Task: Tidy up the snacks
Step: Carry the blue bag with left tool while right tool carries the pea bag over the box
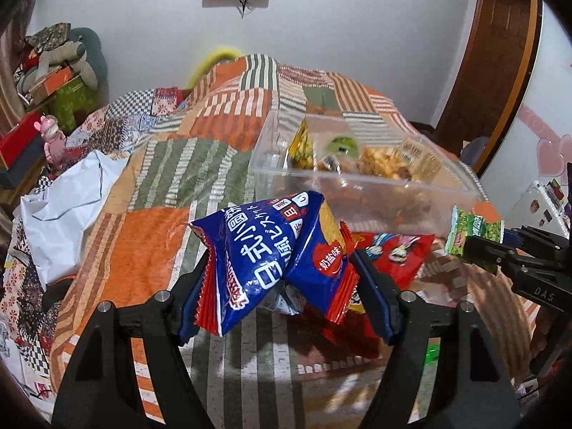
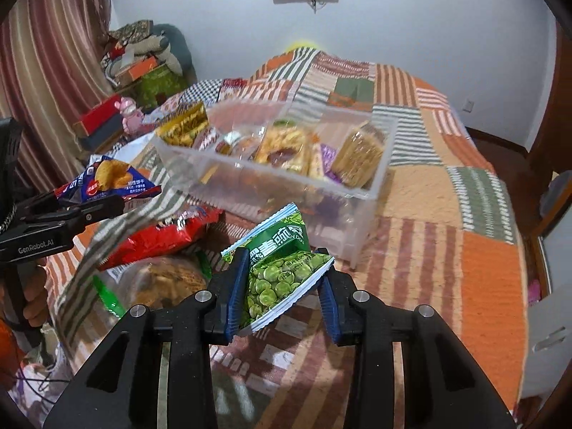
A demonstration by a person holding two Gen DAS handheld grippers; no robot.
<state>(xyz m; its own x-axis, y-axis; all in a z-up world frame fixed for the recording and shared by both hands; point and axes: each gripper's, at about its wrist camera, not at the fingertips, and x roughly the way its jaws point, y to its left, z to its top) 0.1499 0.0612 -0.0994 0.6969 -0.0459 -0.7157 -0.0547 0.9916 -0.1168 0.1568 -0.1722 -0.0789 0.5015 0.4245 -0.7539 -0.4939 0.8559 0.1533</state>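
My left gripper (image 1: 282, 286) is shut on a blue snack packet (image 1: 271, 250) and holds it above the patchwork bed, just in front of a clear plastic bin (image 1: 361, 193) with several snacks in it. My right gripper (image 2: 282, 286) is shut on a green pea packet (image 2: 282, 268), held near the bin's (image 2: 271, 178) front wall. The right gripper (image 1: 479, 246) with the green packet (image 1: 472, 228) shows at the right of the left wrist view. The left gripper (image 2: 107, 203) with the blue packet (image 2: 107, 178) shows at the left of the right wrist view.
A red snack bag (image 2: 161, 236) and a clear bag of brown snacks (image 2: 168, 279) lie on the bed (image 2: 447, 250) left of the bin. A white plastic bag (image 1: 68, 207) lies at the bed's left edge. Boxes and clothes (image 1: 53, 71) pile up by the wall.
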